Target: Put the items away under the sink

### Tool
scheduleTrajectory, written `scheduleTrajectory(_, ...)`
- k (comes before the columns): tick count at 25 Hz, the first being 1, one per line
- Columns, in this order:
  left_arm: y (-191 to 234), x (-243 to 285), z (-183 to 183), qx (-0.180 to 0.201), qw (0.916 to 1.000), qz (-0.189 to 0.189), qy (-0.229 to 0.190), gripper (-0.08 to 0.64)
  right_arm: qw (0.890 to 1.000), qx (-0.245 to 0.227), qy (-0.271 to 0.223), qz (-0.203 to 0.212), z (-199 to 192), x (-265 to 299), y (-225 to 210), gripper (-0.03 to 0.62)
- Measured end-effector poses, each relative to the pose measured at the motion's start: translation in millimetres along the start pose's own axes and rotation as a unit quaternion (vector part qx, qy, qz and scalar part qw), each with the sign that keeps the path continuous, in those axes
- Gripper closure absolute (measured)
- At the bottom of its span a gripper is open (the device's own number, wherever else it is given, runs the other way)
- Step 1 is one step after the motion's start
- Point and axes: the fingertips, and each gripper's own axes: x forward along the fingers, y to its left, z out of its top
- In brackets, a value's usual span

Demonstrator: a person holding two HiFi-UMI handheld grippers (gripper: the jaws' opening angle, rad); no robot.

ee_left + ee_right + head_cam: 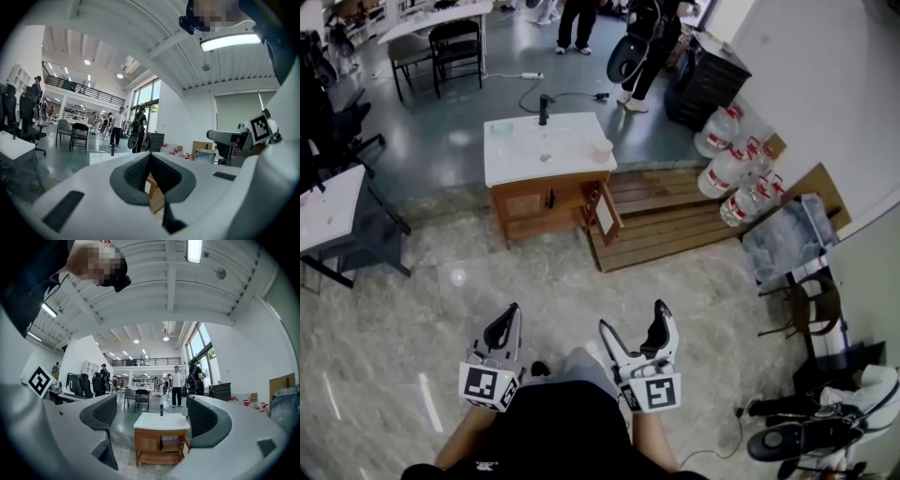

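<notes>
Standing well apart from the left hand-held gripper (512, 315), clenched on nothing, and the right hand-held gripper (634, 317), spread wide and empty, the sink cabinet (525, 202) is seen straight ahead, framed between the right jaws, its door (606, 214) open, a pale cup (601, 150) on top; neither hand is judged nearer.

cabinet (534, 202): brown wood, light sheen | sink (546, 148): smooth glossy white | floor (412, 309): polished pale stone look, reflective | pallet (666, 220): bare matt wood slats | bottles (727, 173): clear plastic
</notes>
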Motion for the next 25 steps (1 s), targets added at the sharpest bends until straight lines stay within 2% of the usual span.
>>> scheduleTrajectory(13,23,43,-7,-0.002,1.0000,-0.006,0.001,0.555,1.000,0.015,-0.017,-0.021,-13,36,-25,0.129)
scheduleTrajectory(18,31,87,-10,0.000,1.0000,-0.002,0.005,0.555,0.999,0.023,-0.012,-0.023,-26,73,-58,0.130)
scheduleTrajectory(25,39,179,1,0.002,0.9999,0.012,0.005,0.555,0.999,0.033,-0.027,-0.015,-36,138,-130,0.130)
